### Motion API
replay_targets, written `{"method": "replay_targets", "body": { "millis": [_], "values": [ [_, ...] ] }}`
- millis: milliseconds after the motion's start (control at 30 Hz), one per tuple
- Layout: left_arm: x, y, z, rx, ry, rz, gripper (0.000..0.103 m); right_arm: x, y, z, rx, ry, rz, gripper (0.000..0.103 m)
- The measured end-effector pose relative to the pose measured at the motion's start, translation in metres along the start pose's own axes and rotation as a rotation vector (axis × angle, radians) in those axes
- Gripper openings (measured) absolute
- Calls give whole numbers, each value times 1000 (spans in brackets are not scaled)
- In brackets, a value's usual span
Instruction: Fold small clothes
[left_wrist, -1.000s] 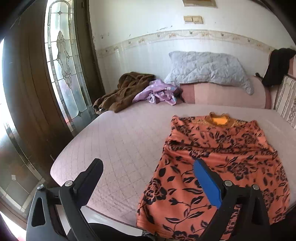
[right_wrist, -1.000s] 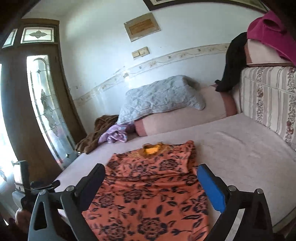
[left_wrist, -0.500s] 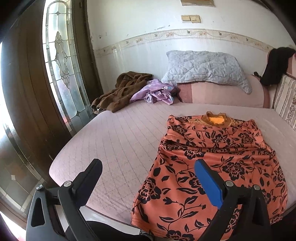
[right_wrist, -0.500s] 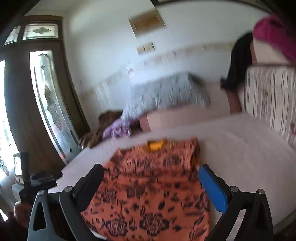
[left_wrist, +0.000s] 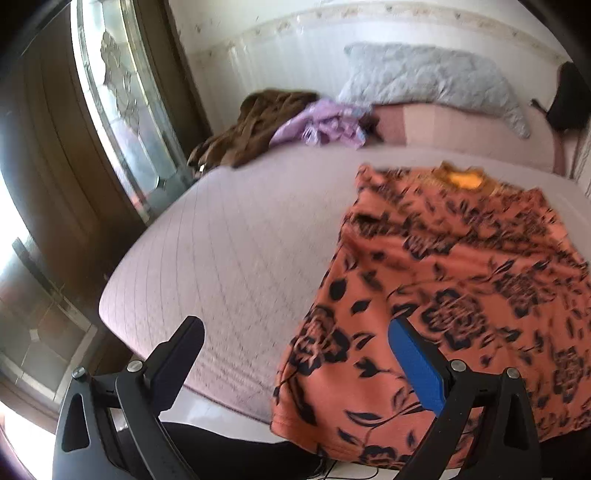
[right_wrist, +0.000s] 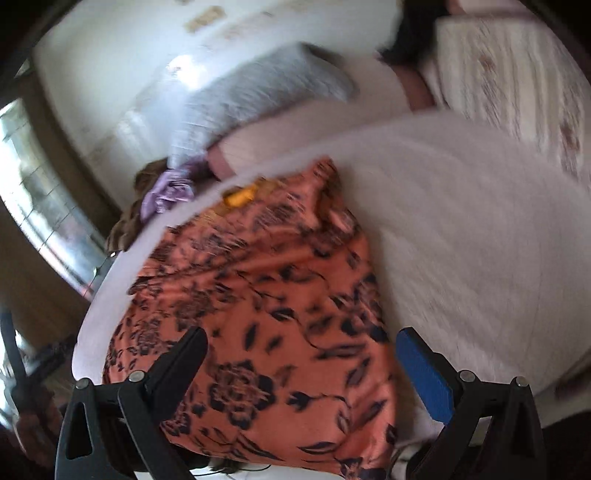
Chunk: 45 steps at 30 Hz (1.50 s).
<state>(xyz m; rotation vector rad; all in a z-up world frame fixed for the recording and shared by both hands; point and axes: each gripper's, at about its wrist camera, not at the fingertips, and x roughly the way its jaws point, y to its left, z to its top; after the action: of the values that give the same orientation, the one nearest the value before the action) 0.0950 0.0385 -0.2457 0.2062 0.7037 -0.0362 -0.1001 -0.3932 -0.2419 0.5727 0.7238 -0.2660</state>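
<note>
Quilted pinkish mattress (left_wrist: 229, 251) holds a flat orange top (left_wrist: 443, 280) with black floral print. Left gripper (left_wrist: 295, 354) and right gripper (right_wrist: 301, 363) both hover wide open, empty.

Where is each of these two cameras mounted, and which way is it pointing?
Left wrist: sits on the left gripper, looking across the bed at the orange dress's left hem; both open fingers show.
Right wrist: sits on the right gripper, tilted down over the dress, its right edge between the open fingers.
Shared: dress, bed, grey pillow, purple and brown clothes.
</note>
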Motion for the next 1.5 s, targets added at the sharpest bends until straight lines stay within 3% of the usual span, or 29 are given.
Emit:
{"method": "replay_targets", "body": {
  "millis": [133,300,400,500,567,633,667,700,733,933,967,1033,1133,1167,1233,1300,1367,1500],
  "values": [
    [34,13,-10,-33,111,11,100,9,-24,-2,67,36,-19,103],
    [65,42,-21,-166,241,-55,100,16,-44,-4,139,79,10,103],
    [72,59,-29,-231,270,-76,100,23,-55,-6,213,118,45,102],
    [73,63,-33,-258,271,-112,96,32,-65,-9,278,155,79,92],
    [72,61,-32,-257,264,-159,86,33,-68,-10,290,156,85,92],
    [72,55,-31,-234,259,-213,52,33,-69,-10,294,152,91,91],
    [74,51,-31,-218,268,-248,42,33,-69,-11,293,149,92,88],
    [76,48,-31,-213,280,-268,26,32,-69,-12,294,149,90,85],
    [78,47,-32,-217,292,-287,18,32,-69,-12,294,151,89,79],
    [76,46,-30,-202,263,-299,21,33,-79,-18,329,189,130,47],
    [78,47,-29,-211,272,-306,28,32,-81,-18,340,189,133,47],
    [82,48,-31,-238,301,-313,82,29,-86,-19,367,186,139,47],
    [84,50,-34,-256,300,-303,84,30,-86,-18,360,205,129,52],
    [84,50,-35,-244,299,-316,79,34,-81,-18,340,221,132,57],
    [81,44,-34,-211,282,-311,29,35,-69,-19,268,216,109,57],
    [78,38,-31,-171,261,-322,6,37,-51,-23,178,228,95,54],
    [75,37,-29,-168,248,-329,6,39,-32,-28,97,230,80,9],
    [55,46,-16,-190,162,-388,5,37,-10,-26,20,204,50,8]
  ]
}}
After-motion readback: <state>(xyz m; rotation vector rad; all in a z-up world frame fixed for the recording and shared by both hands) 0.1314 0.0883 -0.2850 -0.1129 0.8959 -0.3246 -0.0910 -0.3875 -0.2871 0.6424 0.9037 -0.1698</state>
